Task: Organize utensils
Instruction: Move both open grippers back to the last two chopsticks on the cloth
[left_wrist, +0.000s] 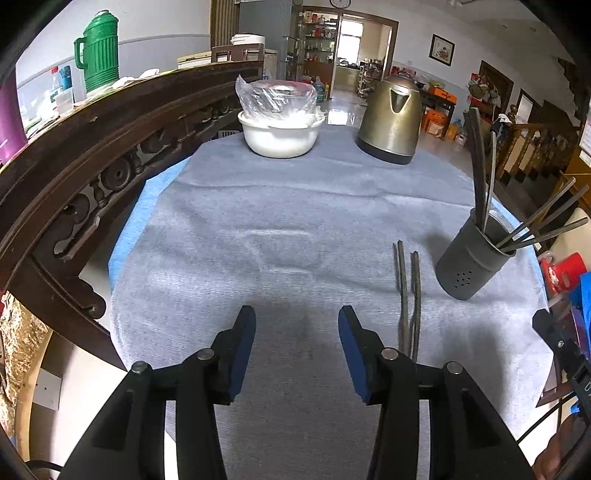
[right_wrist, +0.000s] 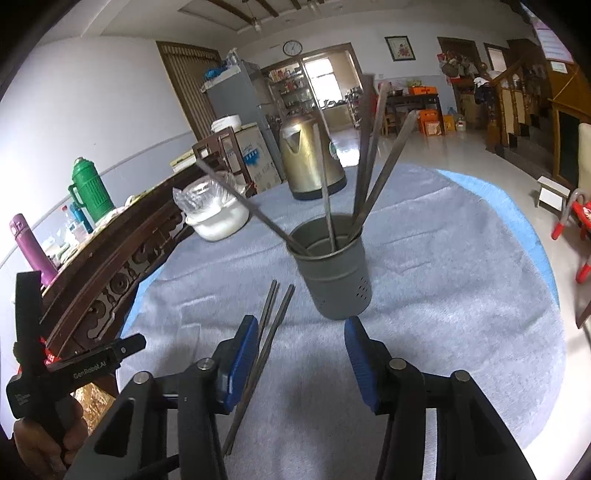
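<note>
A grey cloth (left_wrist: 295, 221) covers the round table, with the grey utensil holder (right_wrist: 334, 275) as landmark. Several chopsticks (right_wrist: 364, 147) stand in it. Two loose chopsticks (right_wrist: 271, 321) lie just left of it. Both the left gripper (left_wrist: 297, 350) and right gripper (right_wrist: 301, 354) are spread, holding nothing. A brass kettle (left_wrist: 391, 118) stands beyond it.

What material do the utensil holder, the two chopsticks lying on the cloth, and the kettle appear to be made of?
Utensil holder: apparently metal, matte grey, with punched holes.
Two chopsticks: probably metal, dull grey, thin and straight.
Kettle: likely steel, brassy sheen with reflections, on a dark base.
</note>
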